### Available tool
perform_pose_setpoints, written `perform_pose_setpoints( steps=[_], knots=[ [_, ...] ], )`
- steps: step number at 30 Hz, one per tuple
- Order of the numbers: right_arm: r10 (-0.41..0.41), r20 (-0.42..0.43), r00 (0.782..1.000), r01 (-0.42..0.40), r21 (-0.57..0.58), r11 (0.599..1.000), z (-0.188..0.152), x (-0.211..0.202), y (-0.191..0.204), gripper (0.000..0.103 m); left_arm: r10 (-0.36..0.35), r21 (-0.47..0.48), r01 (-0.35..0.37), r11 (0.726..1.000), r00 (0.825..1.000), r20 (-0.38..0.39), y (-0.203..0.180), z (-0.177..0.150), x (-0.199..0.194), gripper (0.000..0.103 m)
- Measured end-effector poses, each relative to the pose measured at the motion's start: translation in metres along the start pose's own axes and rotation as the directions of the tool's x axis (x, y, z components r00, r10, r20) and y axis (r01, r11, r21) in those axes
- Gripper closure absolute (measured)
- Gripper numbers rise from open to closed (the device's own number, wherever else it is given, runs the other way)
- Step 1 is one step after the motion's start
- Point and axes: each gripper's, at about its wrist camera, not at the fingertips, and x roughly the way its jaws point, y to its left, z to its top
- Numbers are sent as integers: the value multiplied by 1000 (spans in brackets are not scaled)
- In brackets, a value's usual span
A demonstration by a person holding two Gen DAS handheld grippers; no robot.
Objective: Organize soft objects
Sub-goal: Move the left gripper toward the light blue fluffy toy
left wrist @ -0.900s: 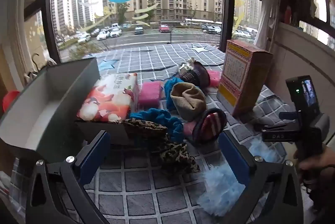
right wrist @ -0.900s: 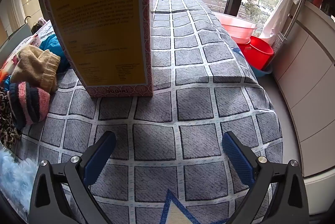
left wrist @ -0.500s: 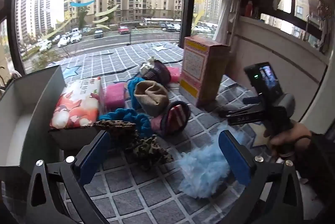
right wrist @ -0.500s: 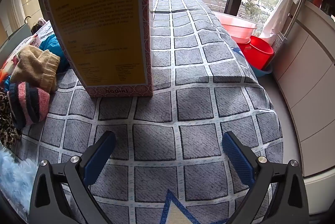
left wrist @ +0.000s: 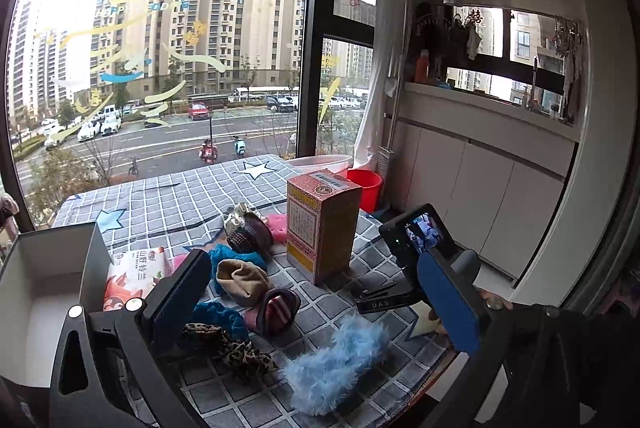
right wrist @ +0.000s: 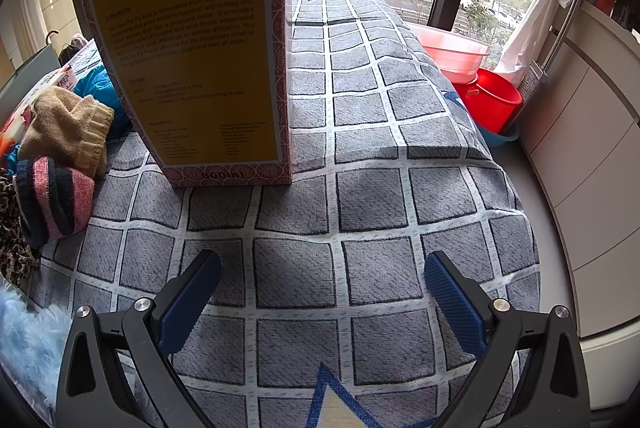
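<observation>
Heaped at lower centre of the left wrist view on a grid-checked cloth over the bench (left wrist: 168, 204): fluffy light-blue scrunchie (left wrist: 336, 364), leopard-print scrunchie (left wrist: 232, 348), tan knit sock (left wrist: 242, 278), pink-and-navy striped sock (left wrist: 276, 310). Lying between and just past the fingers of the left hand-held gripper (left wrist: 316, 312), spread wide, holding nothing. Right hand-held gripper (right wrist: 322, 302) equally wide, empty, over bare cloth; heap at its far left, cough-syrup box (right wrist: 192, 40) upright above.

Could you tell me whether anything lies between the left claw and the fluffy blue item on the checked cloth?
Nothing visible does. The left claw is open above the cloth, and the fluffy blue item lies just below and ahead of it, uncovered. The leopard-print fabric sits beside it, to its left, not over it.
</observation>
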Motion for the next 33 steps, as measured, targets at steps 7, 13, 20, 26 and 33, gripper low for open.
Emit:
perform_pose_setpoints(
  steps=[7,13,20,26,33],
  knots=[
    [0,0,1000,0,0,1000,0,0,0,1,155,-47,-148,988,965,210,11,-48,-28,0],
    [-1,0,1000,1,-1,1000,0,0,0,1,166,139,-170,976,985,38,11,-76,4,0],
    [0,0,1000,0,0,1000,0,0,0,1,91,359,2,933,966,-243,-20,-129,48,0],
    [1,0,1000,-1,1,1000,0,0,0,1,86,455,59,888,953,-291,-48,-135,76,0],
    [2,-1,1000,-2,1,1000,0,0,0,1,97,380,62,923,918,-385,-32,-127,114,0]
  ],
)
